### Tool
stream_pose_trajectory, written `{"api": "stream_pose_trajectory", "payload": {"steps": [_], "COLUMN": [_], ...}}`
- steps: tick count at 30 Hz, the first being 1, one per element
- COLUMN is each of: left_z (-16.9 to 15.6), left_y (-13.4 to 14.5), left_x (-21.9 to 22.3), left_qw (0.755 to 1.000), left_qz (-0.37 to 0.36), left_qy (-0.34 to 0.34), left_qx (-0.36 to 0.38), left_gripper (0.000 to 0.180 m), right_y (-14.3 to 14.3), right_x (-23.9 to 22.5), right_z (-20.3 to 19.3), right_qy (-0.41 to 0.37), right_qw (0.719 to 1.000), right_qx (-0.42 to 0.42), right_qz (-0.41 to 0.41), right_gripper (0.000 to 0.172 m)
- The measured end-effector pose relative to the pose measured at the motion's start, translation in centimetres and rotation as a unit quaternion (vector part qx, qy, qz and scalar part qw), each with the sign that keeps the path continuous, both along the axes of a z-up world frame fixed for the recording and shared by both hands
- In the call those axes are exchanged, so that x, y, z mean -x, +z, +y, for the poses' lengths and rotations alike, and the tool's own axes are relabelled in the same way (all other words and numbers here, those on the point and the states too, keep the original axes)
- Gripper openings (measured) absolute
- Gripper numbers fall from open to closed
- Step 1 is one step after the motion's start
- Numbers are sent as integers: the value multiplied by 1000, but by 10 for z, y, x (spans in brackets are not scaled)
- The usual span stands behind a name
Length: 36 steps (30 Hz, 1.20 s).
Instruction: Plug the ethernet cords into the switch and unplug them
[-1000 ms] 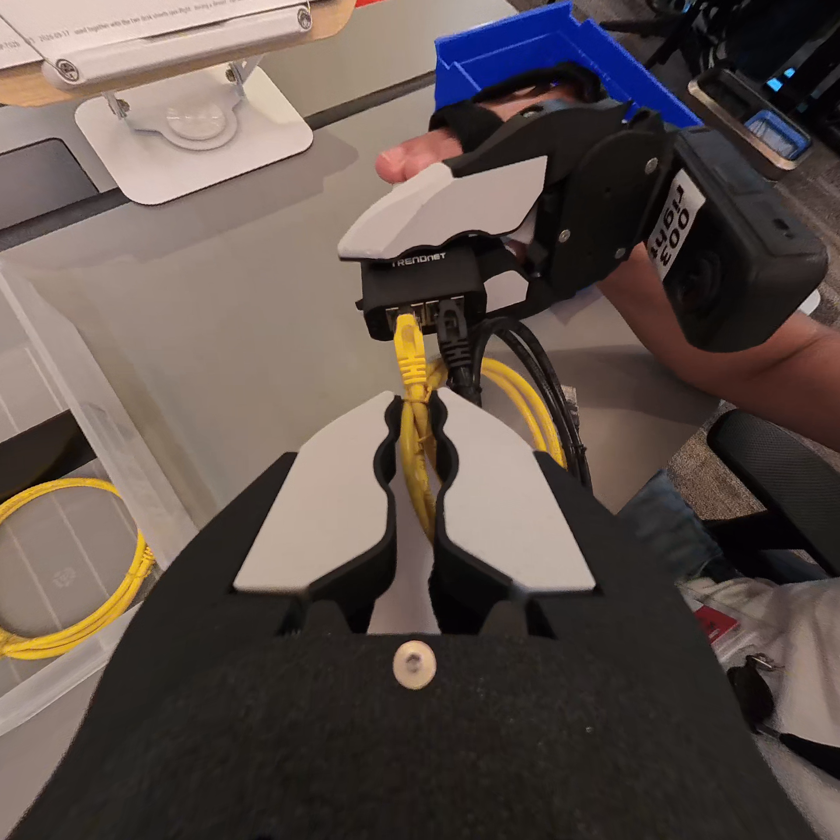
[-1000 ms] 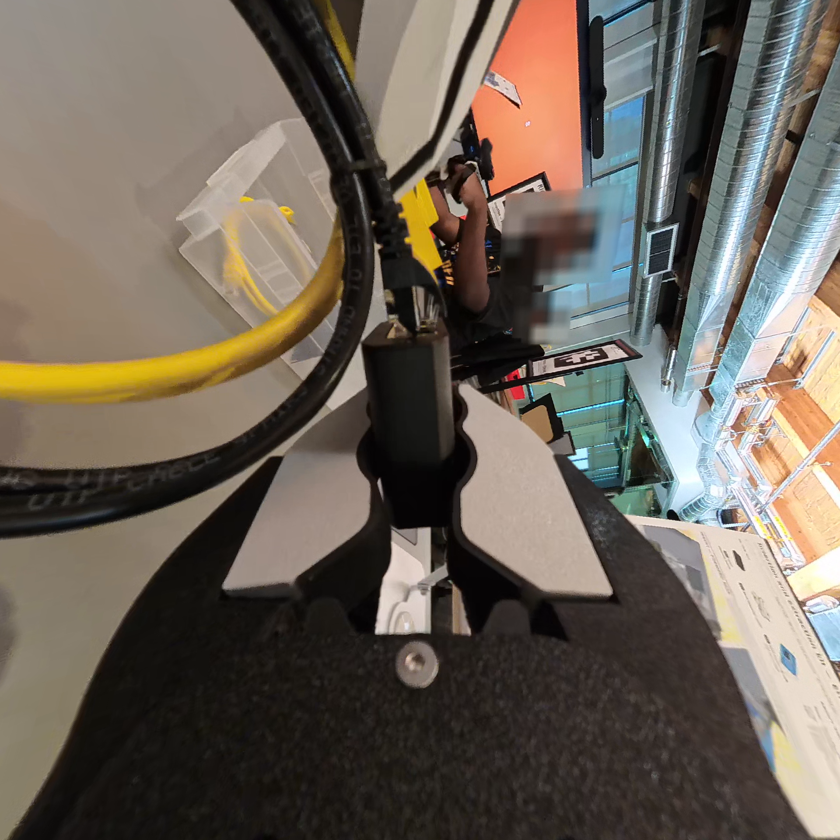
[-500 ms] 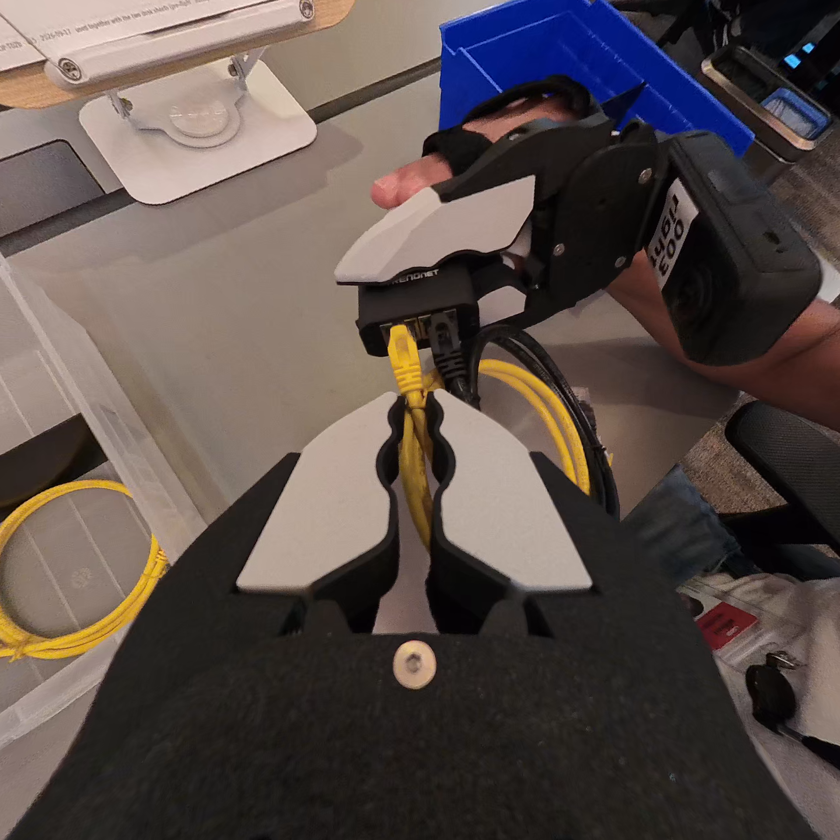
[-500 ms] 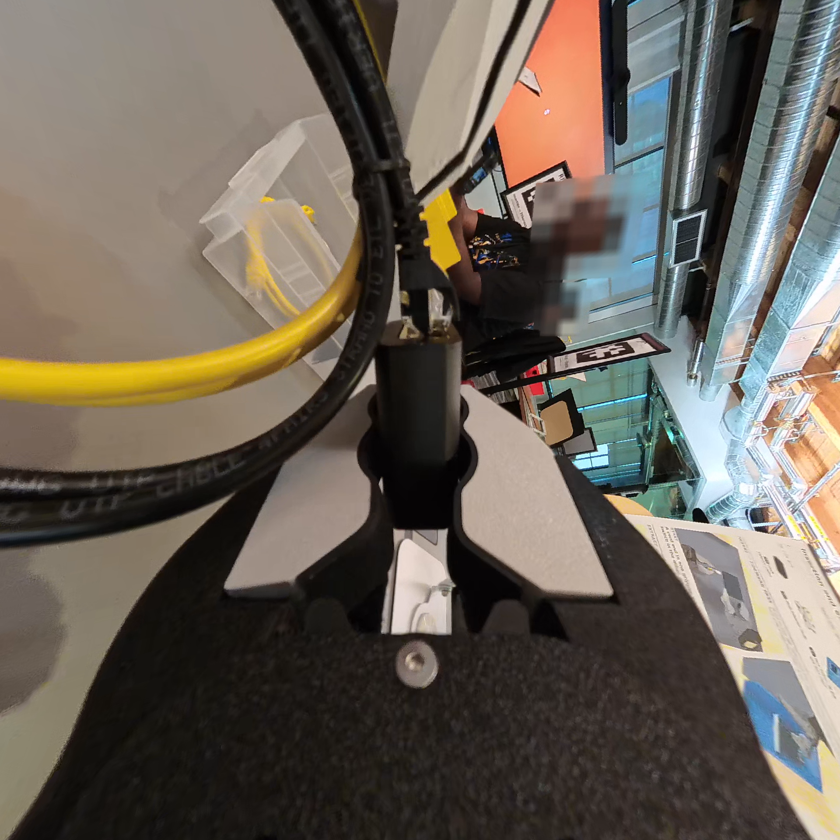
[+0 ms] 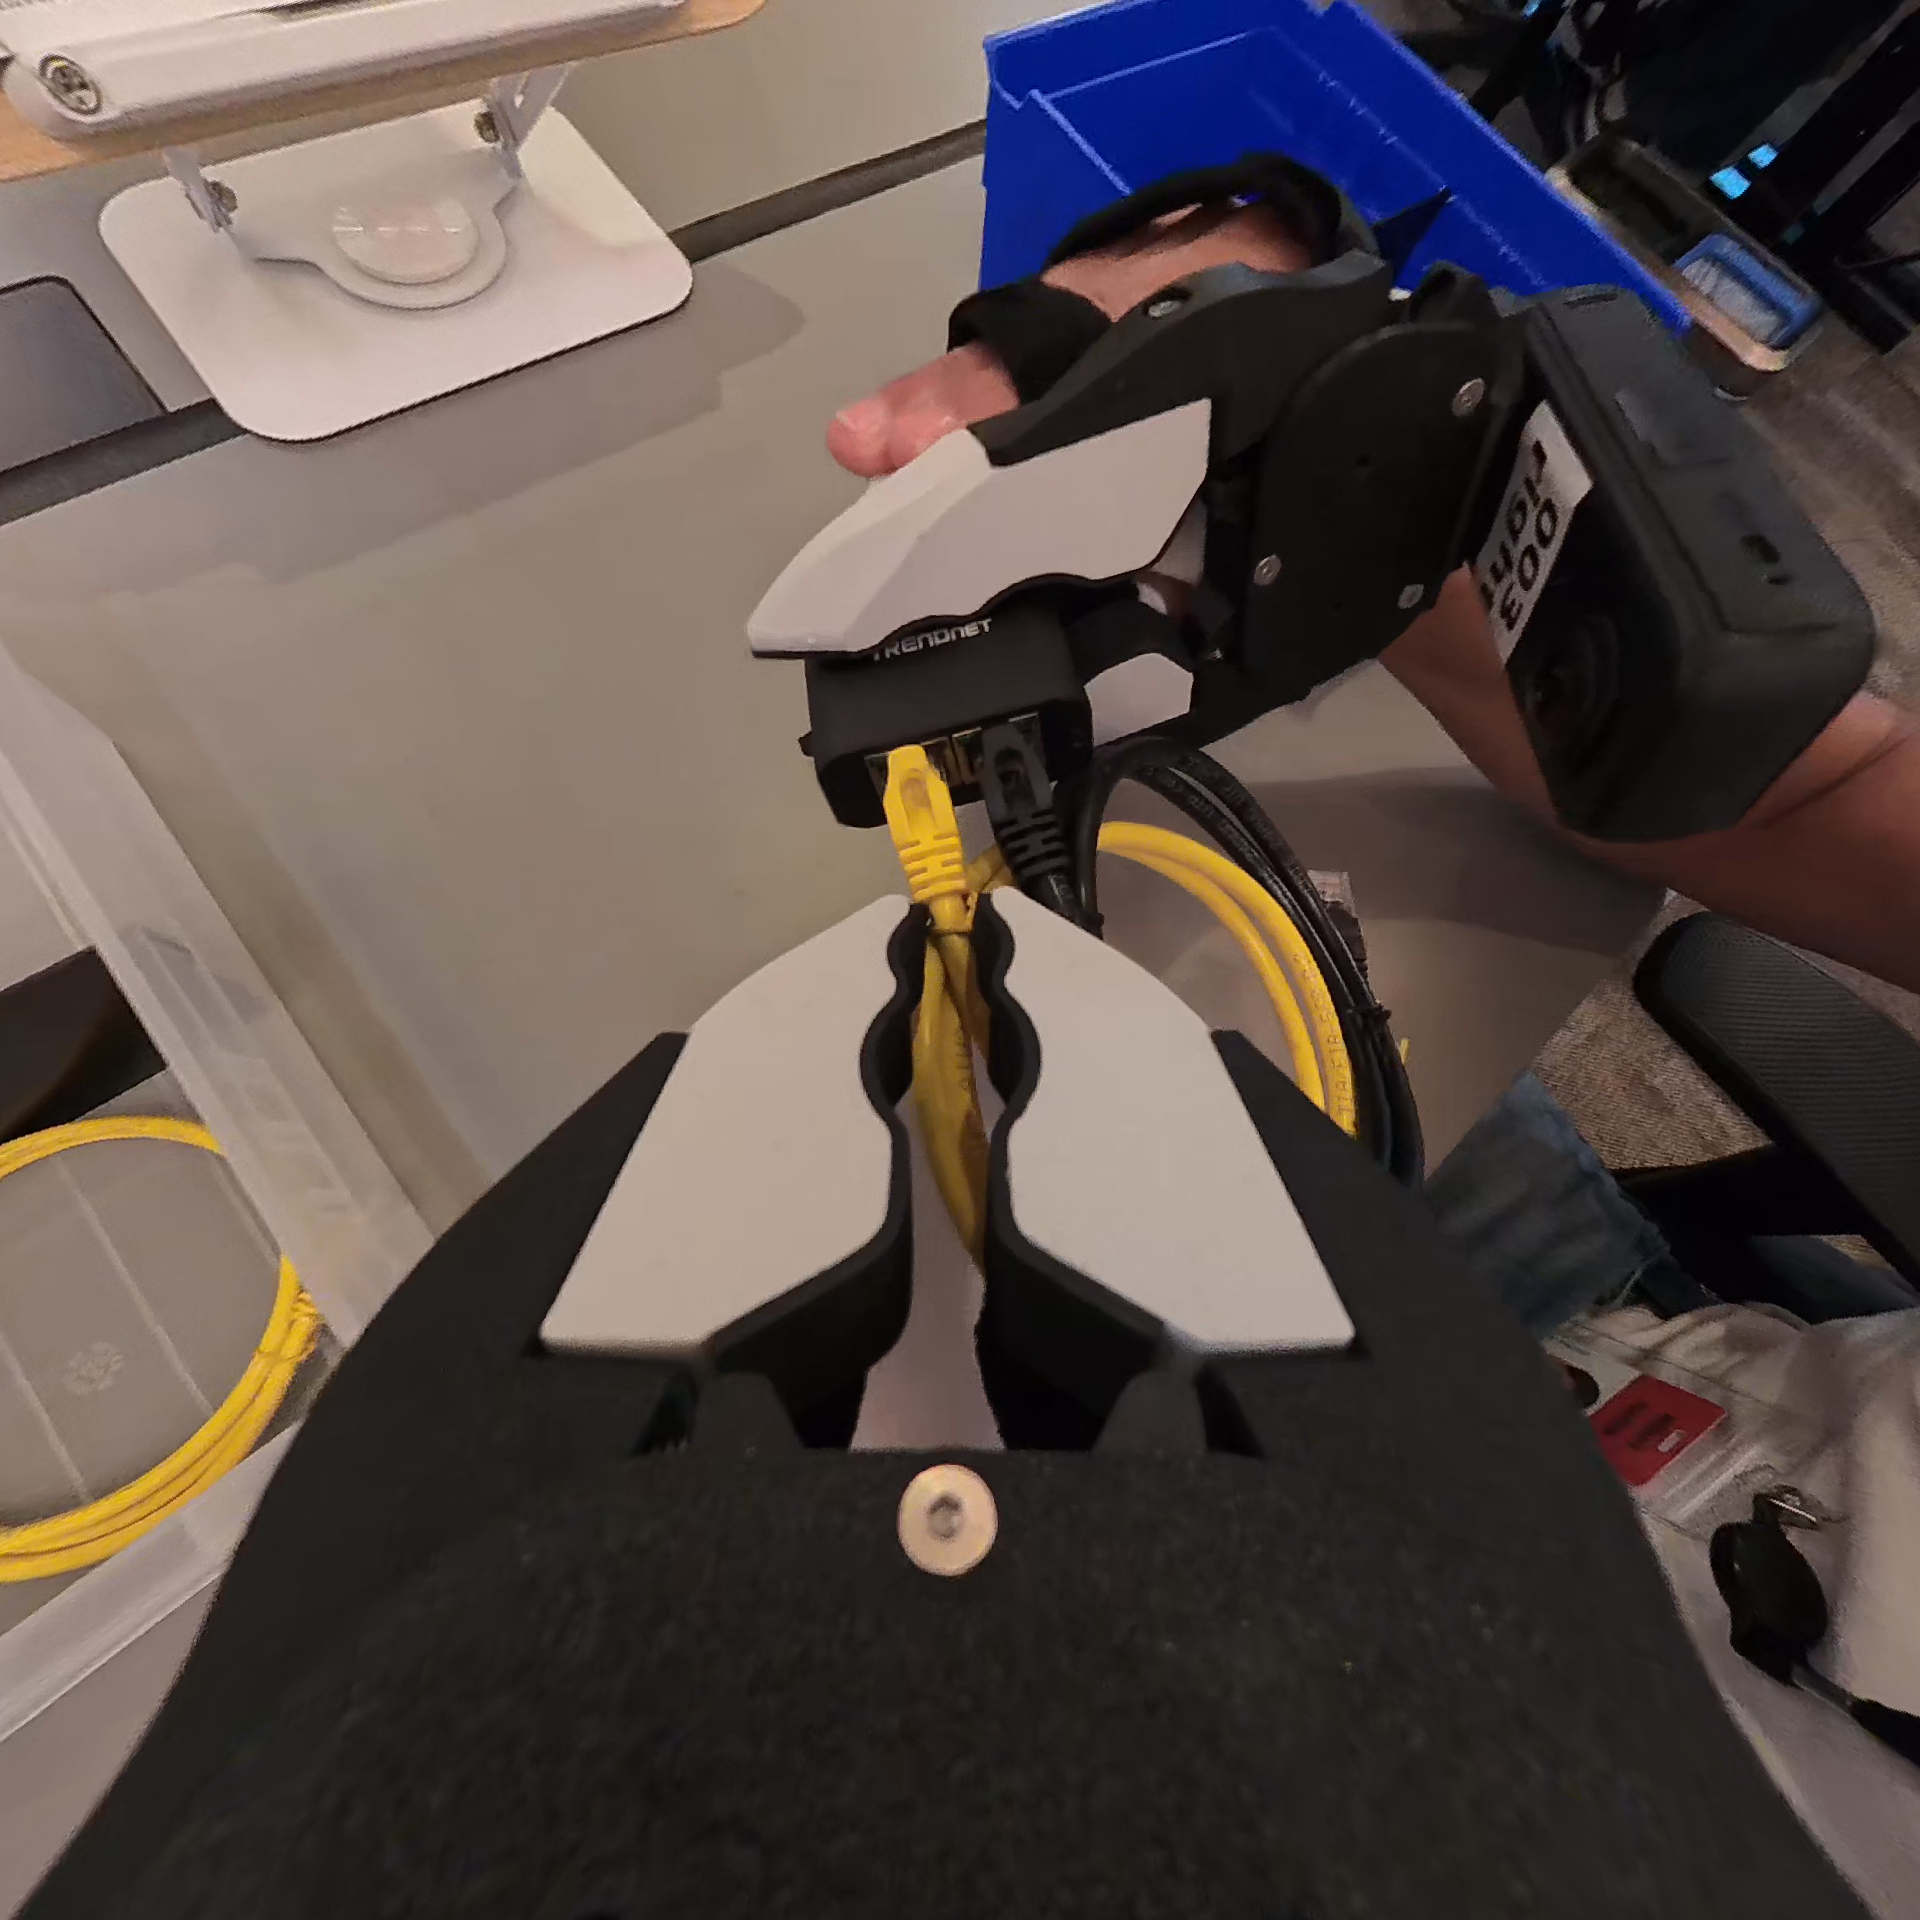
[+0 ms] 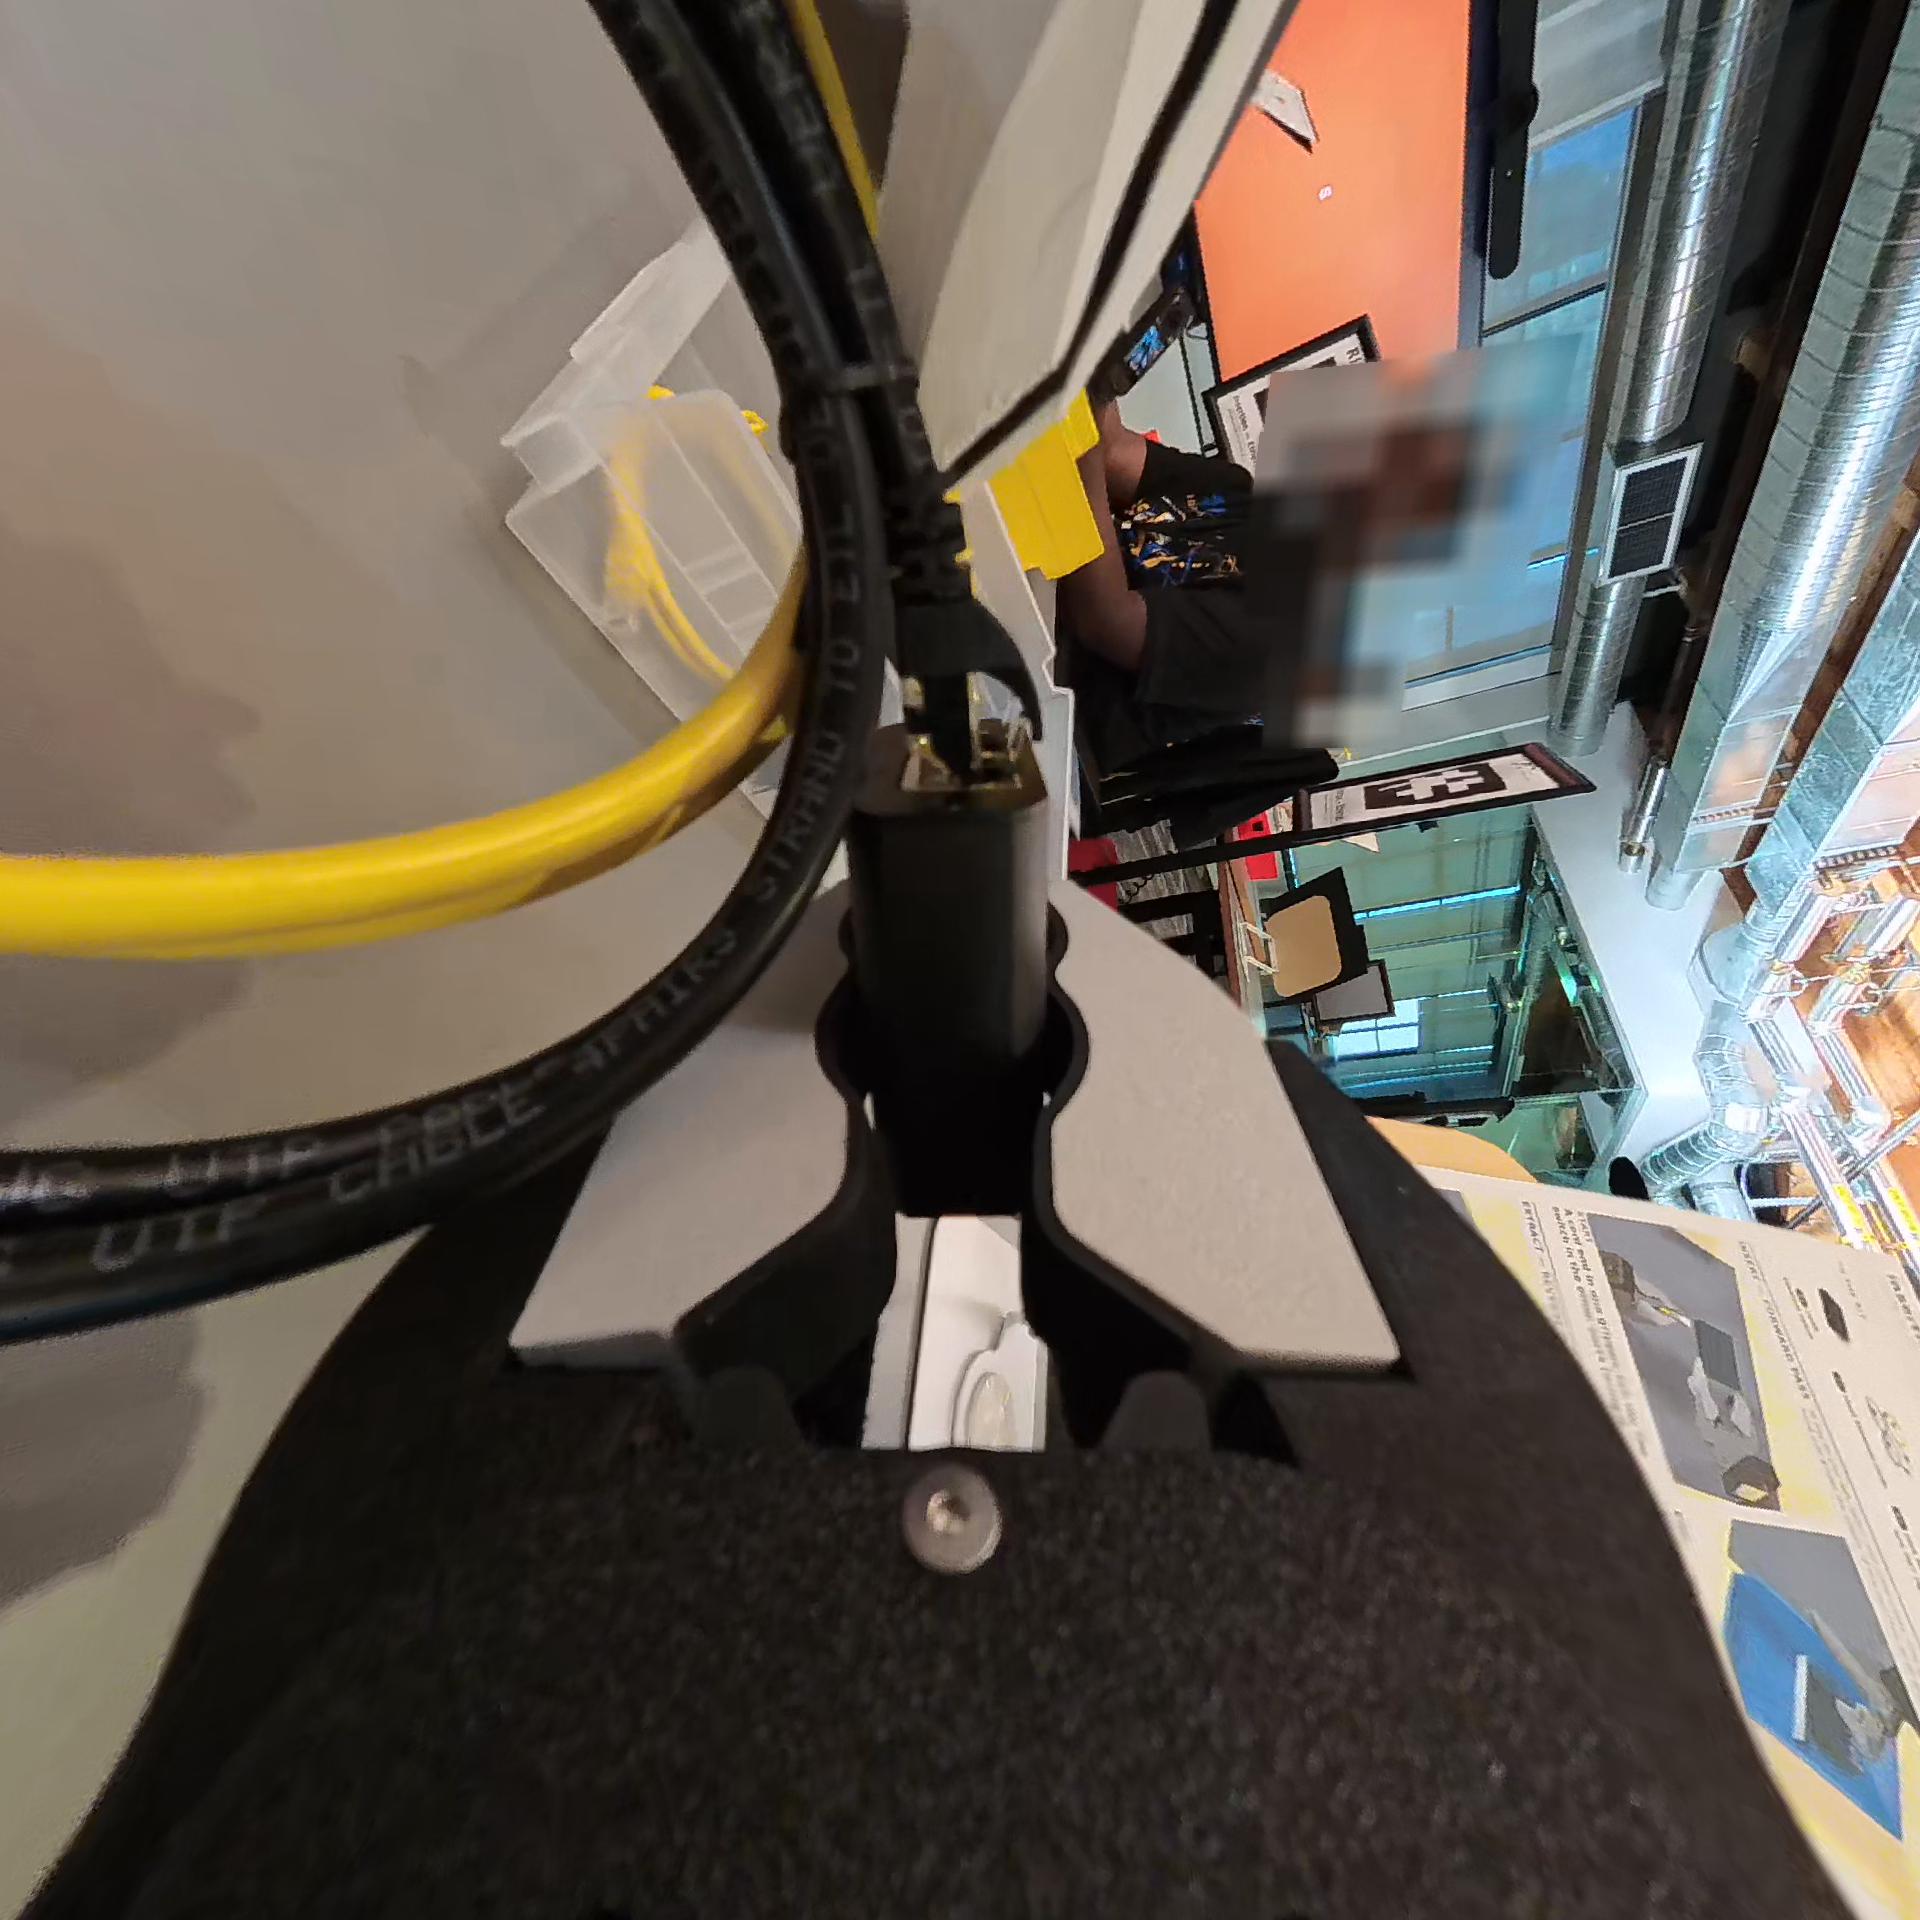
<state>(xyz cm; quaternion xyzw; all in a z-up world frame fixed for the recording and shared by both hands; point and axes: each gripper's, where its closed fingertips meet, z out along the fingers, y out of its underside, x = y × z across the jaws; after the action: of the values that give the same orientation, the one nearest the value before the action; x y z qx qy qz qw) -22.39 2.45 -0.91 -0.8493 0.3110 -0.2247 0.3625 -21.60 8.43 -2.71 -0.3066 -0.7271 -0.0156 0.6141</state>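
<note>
My right gripper (image 6: pixel 951 997) is shut on the black switch (image 6: pixel 945 914) and holds it above the table. In the left wrist view the switch (image 5: pixel 935 696) shows its port side, with a yellow plug (image 5: pixel 920 805) in the left port and a black plug (image 5: pixel 1013 795) further right. My left gripper (image 5: pixel 951 920) is shut on the yellow cord (image 5: pixel 951 1070) just behind its plug. The yellow cord (image 6: pixel 364 883) and black cord (image 6: pixel 520 1122) loop below the switch. The right gripper's upper finger (image 5: pixel 977 530) lies over the switch.
A clear plastic bin (image 5: pixel 187 1039) with another yellow cord (image 5: pixel 208 1434) stands at the left. A blue bin (image 5: pixel 1226 125) is behind the right hand. A white stand (image 5: pixel 395 260) sits at the back. An office chair (image 5: pixel 1787 1081) is at the right, off the table edge. Tip to tip, the grippers are about 6 cm apart.
My left gripper's fingers closed onto the yellow cord behind the plug. Both plugs remain in the switch. The right gripper has kept hold of the switch, shifting slightly.
</note>
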Motion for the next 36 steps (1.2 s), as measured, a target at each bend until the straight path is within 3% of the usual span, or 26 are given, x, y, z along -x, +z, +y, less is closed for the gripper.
{"api": "stream_pose_trajectory", "payload": {"steps": [7, 11, 15, 20, 23, 25, 31, 36], "left_z": [-4, 3, -5, -8, -4, -2, -2, -4], "left_y": [11, 28, 43, 17, 1, -11, -22, -21], "left_x": [1, 19, 10, -12, -14, -9, 2, -3], "left_qw": [999, 996, 992, 997, 999, 1000, 997, 987], "left_qz": [-47, -65, -112, -65, -36, -7, 45, -50], "left_qy": [-11, 25, 14, -17, -19, -18, -58, -144], "left_qx": [-14, -52, -62, -24, 3, 19, 19, 56], "left_gripper": [10, 31, 48, 63, 59, 44, 29, 28], "right_y": [9, 11, 15, 15, 13, 12, 8, 11], "right_x": [-2, -7, -12, -10, -6, -4, 0, -4], "right_z": [-5, 3, 9, 7, 3, -1, -8, -14], "right_qy": [19, 2, -8, -10, -10, -8, -4, 19], "right_qw": [1000, 1000, 1000, 1000, 999, 999, 999, 999], "right_qx": [0, -11, -6, -18, -31, -40, -46, 33], "right_qz": [13, 12, 24, 18, 5, -2, -27, -16], "right_gripper": [25, 25, 26, 25, 26, 26, 25, 29]}}
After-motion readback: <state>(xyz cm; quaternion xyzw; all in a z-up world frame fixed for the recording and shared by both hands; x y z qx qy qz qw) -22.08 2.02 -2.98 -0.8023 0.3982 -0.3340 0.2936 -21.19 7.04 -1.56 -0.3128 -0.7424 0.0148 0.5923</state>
